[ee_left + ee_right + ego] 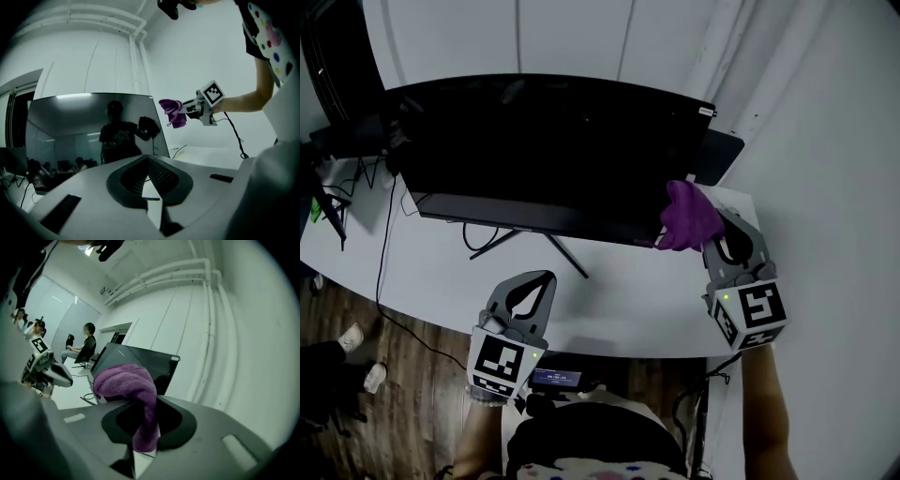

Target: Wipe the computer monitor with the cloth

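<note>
A black monitor [553,150] stands on the white desk [609,305], its dark screen [89,131] reflecting the room. My right gripper [724,246] is shut on a purple cloth [686,216], which bunches against the screen's lower right corner. The same cloth [136,394] hangs between the jaws in the right gripper view, with the monitor [140,363] just behind it. My left gripper [528,296] hovers over the desk in front of the monitor stand [525,240], jaws together with nothing between them. The left gripper view shows the cloth [172,111] at the monitor's right edge.
Cables [389,272] run off the desk's left side to the wooden floor [356,375]. A second dark device [722,155] sits behind the monitor's right end, close to the white wall [825,141]. A seated person [83,348] shows far off in the right gripper view.
</note>
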`<state>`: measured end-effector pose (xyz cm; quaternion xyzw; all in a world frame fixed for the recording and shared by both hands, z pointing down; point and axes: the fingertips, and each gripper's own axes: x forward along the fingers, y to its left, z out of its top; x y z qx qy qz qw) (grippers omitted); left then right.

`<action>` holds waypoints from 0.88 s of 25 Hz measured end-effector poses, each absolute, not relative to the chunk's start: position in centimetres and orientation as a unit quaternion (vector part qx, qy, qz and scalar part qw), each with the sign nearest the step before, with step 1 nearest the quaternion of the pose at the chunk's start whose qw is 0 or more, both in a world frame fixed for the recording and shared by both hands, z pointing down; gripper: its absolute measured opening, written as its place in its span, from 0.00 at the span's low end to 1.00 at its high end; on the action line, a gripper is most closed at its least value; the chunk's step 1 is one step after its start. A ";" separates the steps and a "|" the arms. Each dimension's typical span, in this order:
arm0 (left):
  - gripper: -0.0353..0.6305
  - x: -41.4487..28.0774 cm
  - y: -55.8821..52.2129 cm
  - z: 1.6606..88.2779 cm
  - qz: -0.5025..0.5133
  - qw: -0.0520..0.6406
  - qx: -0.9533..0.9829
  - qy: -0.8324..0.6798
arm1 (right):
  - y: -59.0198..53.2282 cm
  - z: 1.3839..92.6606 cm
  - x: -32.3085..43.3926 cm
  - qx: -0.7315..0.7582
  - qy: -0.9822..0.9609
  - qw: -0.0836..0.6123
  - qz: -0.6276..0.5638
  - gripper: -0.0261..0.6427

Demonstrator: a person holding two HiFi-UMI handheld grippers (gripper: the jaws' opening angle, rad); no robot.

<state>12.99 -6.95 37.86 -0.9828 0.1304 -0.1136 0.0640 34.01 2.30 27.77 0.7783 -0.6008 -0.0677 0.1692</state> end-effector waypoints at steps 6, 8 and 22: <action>0.06 12.7 -5.7 39.3 -0.126 0.059 -0.983 0.118 | 3.3 36.1 29.0 0.766 -0.632 0.111 0.027 0.14; 0.06 12.7 -5.3 39.8 -0.129 0.058 -0.983 0.115 | 3.4 38.2 27.7 0.761 -0.639 0.102 0.050 0.14; 0.06 11.2 -4.8 41.8 -0.154 0.057 -0.980 0.112 | 5.0 43.7 24.5 0.747 -0.647 0.088 0.124 0.14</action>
